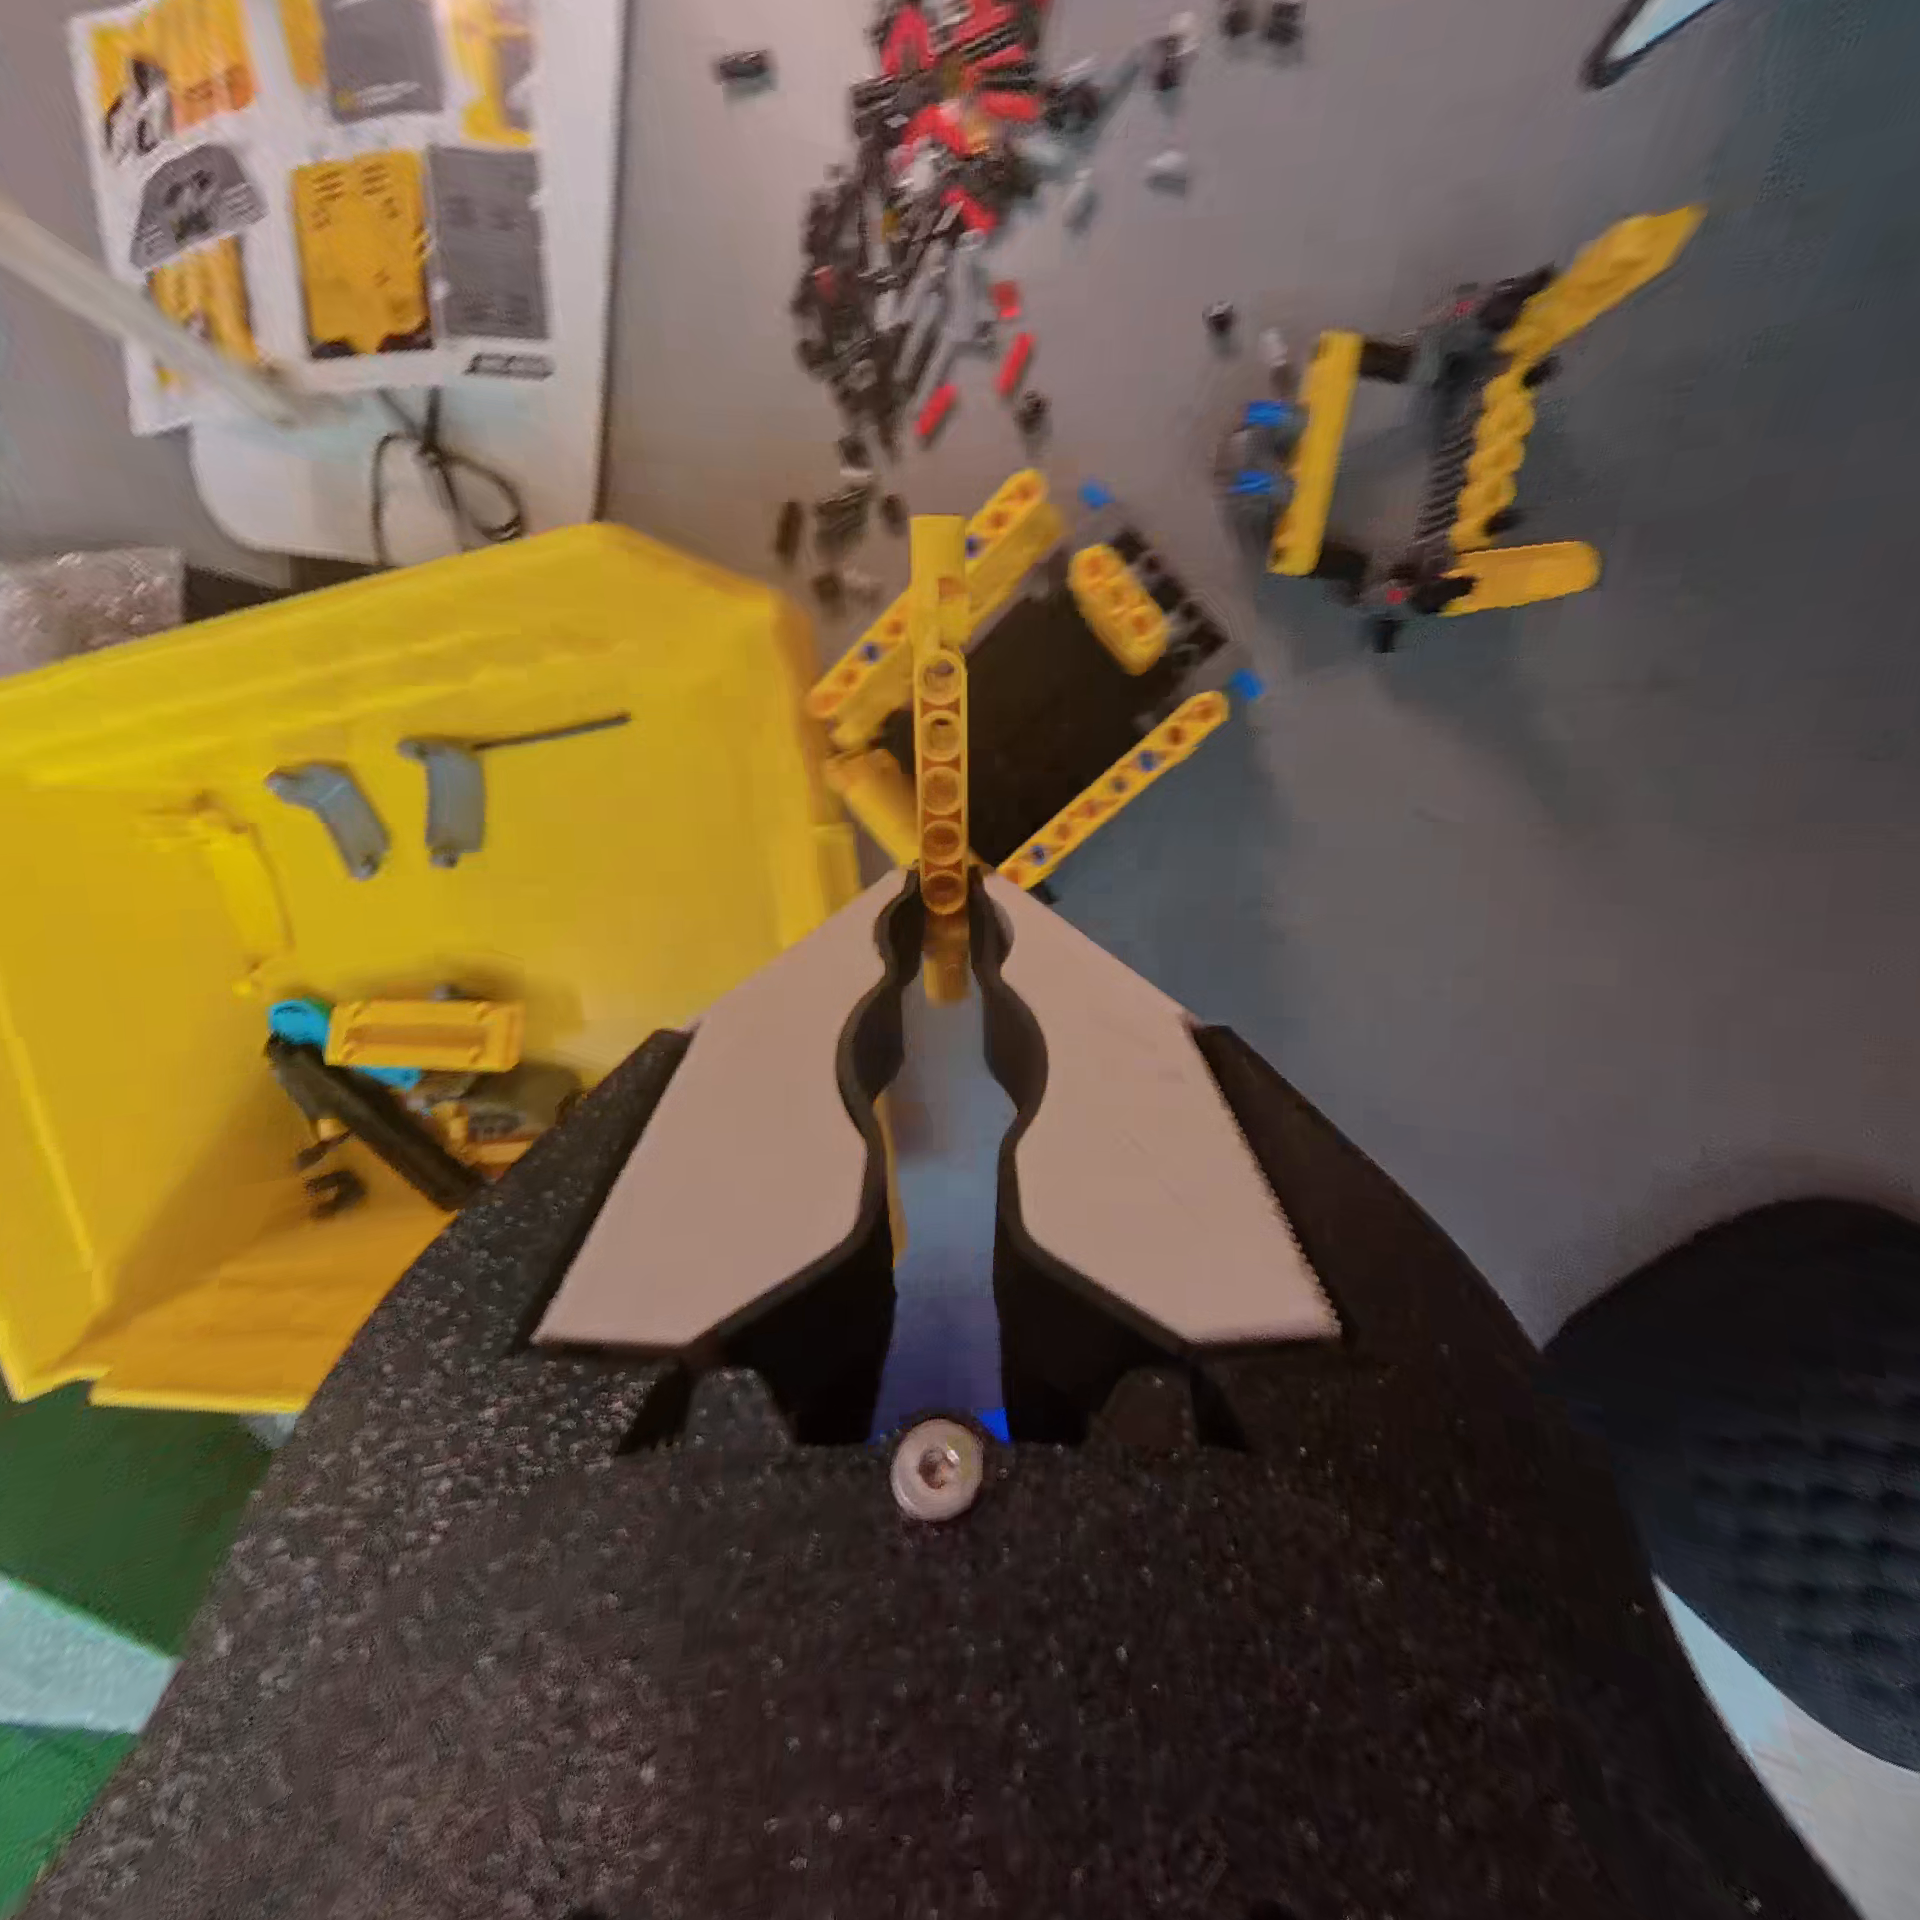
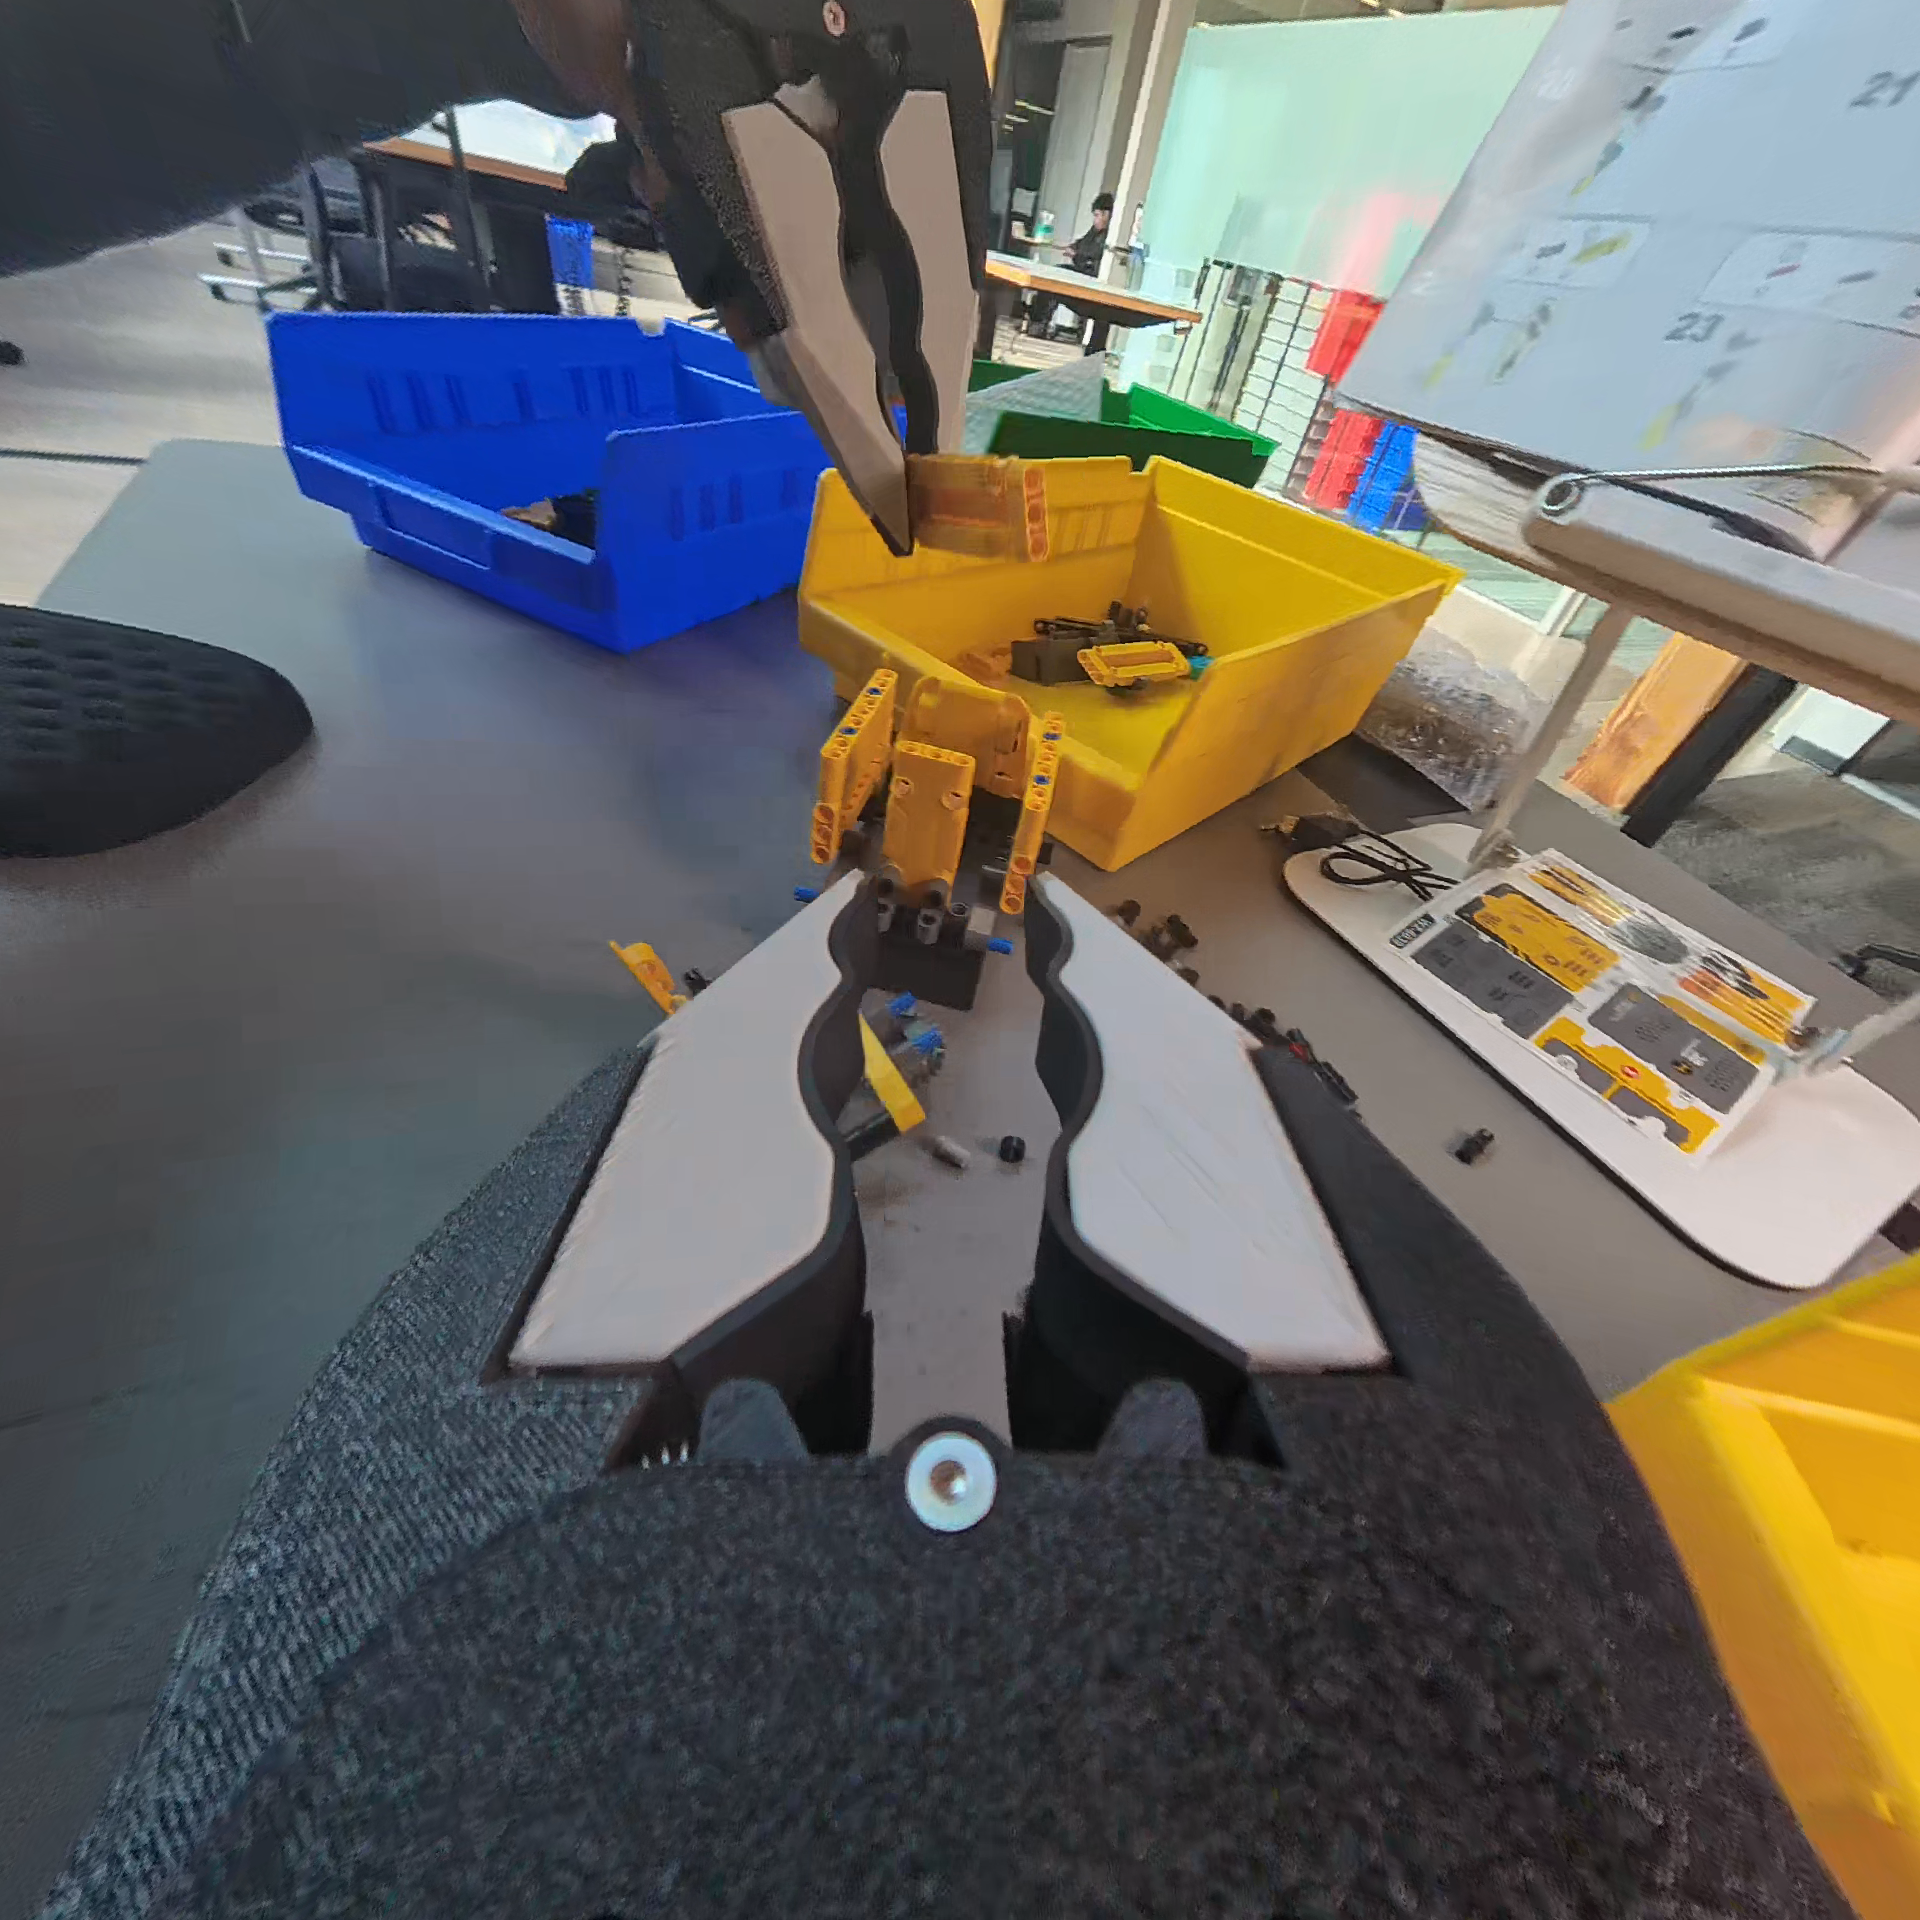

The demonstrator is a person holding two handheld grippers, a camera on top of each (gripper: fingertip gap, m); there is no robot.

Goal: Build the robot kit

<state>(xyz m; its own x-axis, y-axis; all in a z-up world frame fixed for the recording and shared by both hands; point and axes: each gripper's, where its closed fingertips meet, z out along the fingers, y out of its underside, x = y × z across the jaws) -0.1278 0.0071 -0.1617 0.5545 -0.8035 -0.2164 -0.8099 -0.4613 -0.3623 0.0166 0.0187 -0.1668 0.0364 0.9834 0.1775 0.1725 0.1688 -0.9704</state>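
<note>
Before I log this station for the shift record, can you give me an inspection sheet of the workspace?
Surface: grey table, loose small parts across it.
Job's things: yellow holed beam held in the left tongs; yellow and black brick assembly on the table, right at the tips of the right tongs.
Clutter: pile of black and red pieces; second yellow assembly; yellow bin with parts inside; blue bin; sticker sheet.
Grippers: left tongs shut on the beam, above the yellow bin; right tongs open, empty.
Cables: black cable coiled on the white stand base.
Surroundings: instruction booklet on a stand; desks and glass partitions behind.
</note>
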